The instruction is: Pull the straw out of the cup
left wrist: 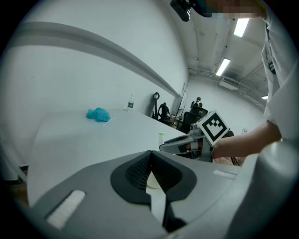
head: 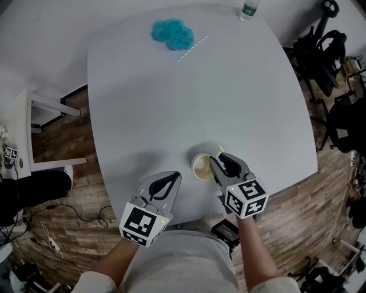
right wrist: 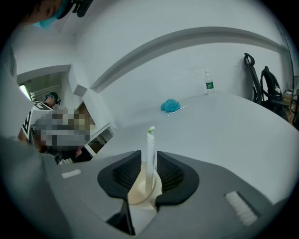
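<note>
A small paper cup [head: 201, 167] stands near the front edge of the white table [head: 171, 103]. In it stands an upright white straw [right wrist: 150, 158] with a green tip. My right gripper [head: 216, 161] is at the cup's right side. In the right gripper view its jaws [right wrist: 149, 154] stand open on either side of the straw, above the cup [right wrist: 140, 189], and the pads do not press on it. My left gripper [head: 174, 176] hovers just left of the cup, shut on nothing. In the left gripper view, the cup [left wrist: 152, 182] shows behind the left gripper [left wrist: 151, 153].
A blue fluffy cloth [head: 172, 33] and a thin white striped stick [head: 192, 49] lie at the table's far side, and a water bottle [head: 248, 8] stands at the far edge. Dark chairs [head: 320, 54] stand to the right of the table. The wooden floor lies just behind my grippers.
</note>
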A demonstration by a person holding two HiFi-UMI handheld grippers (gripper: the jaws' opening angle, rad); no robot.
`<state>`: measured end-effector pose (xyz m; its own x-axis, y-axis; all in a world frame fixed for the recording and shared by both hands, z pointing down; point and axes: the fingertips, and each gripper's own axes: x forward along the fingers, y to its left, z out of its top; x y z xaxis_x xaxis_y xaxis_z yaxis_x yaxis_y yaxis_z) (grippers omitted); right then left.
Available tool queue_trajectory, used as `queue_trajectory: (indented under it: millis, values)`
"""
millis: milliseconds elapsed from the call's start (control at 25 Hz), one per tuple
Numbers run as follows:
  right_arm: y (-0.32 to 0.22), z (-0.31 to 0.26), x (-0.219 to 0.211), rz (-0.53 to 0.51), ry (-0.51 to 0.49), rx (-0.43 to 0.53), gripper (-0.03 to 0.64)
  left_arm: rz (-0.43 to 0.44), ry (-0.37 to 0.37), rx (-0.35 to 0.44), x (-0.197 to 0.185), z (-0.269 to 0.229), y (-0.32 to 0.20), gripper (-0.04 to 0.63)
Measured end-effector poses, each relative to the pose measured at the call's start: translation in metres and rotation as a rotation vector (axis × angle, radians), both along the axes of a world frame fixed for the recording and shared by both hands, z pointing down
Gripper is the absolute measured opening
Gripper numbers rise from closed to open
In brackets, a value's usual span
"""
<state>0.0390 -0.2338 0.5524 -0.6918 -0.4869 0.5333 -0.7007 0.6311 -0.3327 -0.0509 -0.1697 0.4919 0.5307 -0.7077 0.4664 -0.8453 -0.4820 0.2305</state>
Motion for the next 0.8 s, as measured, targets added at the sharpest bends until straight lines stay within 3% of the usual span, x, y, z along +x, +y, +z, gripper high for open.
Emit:
queue_trajectory:
  millis: [320,800]
  values:
    - [-0.0046,0.0013,-0.0009,0.011,0.006,0.000,0.052,-0.011,0.003,-0.007,-0.0037,0.0008,0.0021,0.020]
    - [-0.0055,-0.0080,-0.0019,0.023,-0.026,0.001,0.048,-0.019,0.003,-0.007,-0.0051,-0.0001,0.0040,0.020]
